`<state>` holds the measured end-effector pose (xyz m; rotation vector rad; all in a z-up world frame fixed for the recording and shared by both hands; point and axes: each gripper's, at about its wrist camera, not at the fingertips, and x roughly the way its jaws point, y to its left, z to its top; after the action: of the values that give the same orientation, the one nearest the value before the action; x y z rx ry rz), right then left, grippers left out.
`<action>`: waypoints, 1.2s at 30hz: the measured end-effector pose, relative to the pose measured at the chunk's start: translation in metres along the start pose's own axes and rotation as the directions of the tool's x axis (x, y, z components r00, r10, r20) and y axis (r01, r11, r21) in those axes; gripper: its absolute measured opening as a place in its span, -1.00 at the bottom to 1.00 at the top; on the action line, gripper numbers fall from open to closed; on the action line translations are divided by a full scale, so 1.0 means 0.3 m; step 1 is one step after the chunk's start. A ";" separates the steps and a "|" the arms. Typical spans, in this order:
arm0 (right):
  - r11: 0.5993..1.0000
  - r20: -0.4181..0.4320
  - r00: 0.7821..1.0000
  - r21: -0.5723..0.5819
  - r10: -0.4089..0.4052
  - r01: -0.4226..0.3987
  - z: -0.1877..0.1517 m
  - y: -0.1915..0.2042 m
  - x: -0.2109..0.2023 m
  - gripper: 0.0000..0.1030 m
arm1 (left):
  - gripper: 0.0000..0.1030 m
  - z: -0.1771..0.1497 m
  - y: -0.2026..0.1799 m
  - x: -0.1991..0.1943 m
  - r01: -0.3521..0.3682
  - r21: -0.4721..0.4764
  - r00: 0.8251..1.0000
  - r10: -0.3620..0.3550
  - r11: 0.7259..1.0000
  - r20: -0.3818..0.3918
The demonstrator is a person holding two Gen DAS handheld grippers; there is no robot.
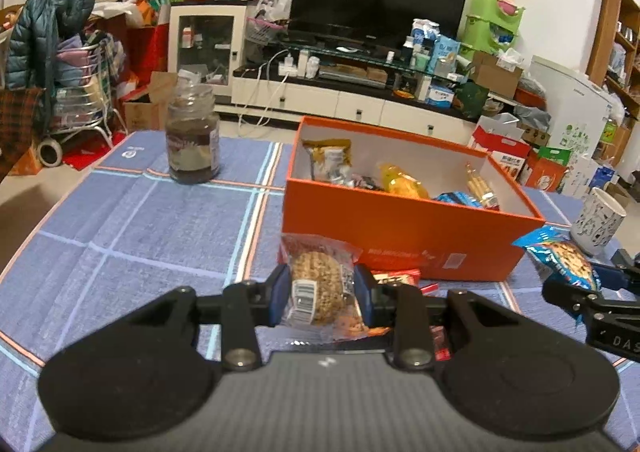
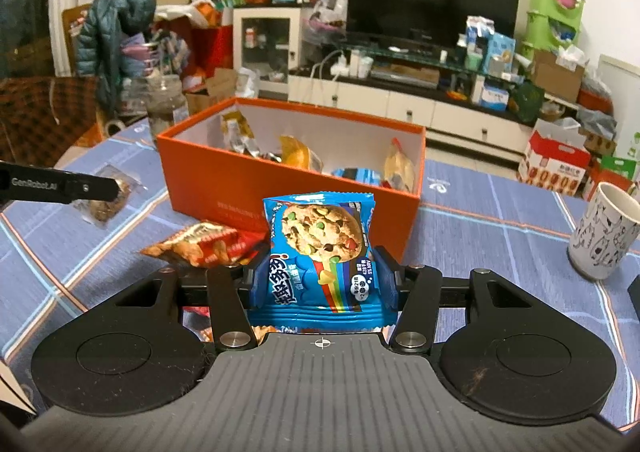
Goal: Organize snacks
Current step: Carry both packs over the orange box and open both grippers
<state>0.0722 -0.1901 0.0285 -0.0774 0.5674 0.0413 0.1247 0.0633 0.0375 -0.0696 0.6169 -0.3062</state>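
A: Left wrist view?
B: The left gripper (image 1: 320, 294) has its jaws clamped on a clear-wrapped oat cake (image 1: 318, 292), held above the blue cloth (image 1: 132, 236) just before the orange box (image 1: 400, 240). A jar (image 1: 194, 139) stands well left of the box. The right gripper (image 1: 580, 284) at the far right holds a blue cookie pack (image 1: 560, 256).

A: Right wrist view?
B: The right gripper (image 2: 322, 282) has its jaws closed on the cookie pack (image 2: 320, 252), upright before the box (image 2: 224, 187), which holds several snacks. A red packet (image 2: 204, 246) lies on the cloth (image 2: 500, 219) beside it. A mug (image 2: 604, 232) stands at right. The left gripper (image 2: 96, 187) enters from the left with the oat cake (image 2: 108, 203).
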 end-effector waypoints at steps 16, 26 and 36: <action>1.000 0.077 0.997 0.001 -0.020 0.020 0.078 0.007 -0.041 -0.23 | -0.40 0.048 -0.032 -0.023 0.037 0.021 0.999 -0.038 0.999 0.037; 0.999 0.129 0.991 0.021 -0.030 0.027 0.196 0.005 -0.004 -0.23 | -0.40 0.143 -0.080 -0.016 0.051 0.093 0.993 -0.060 0.994 0.104; 0.997 0.126 0.990 0.060 -0.055 0.048 0.393 -0.020 0.215 -0.14 | 0.02 0.393 -0.106 0.192 -0.013 0.123 0.986 -0.008 0.992 0.168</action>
<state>0.1899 -0.1849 0.0933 -0.0340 0.4382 -0.0204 0.2292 0.0123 0.1063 0.0246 0.4293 -0.3318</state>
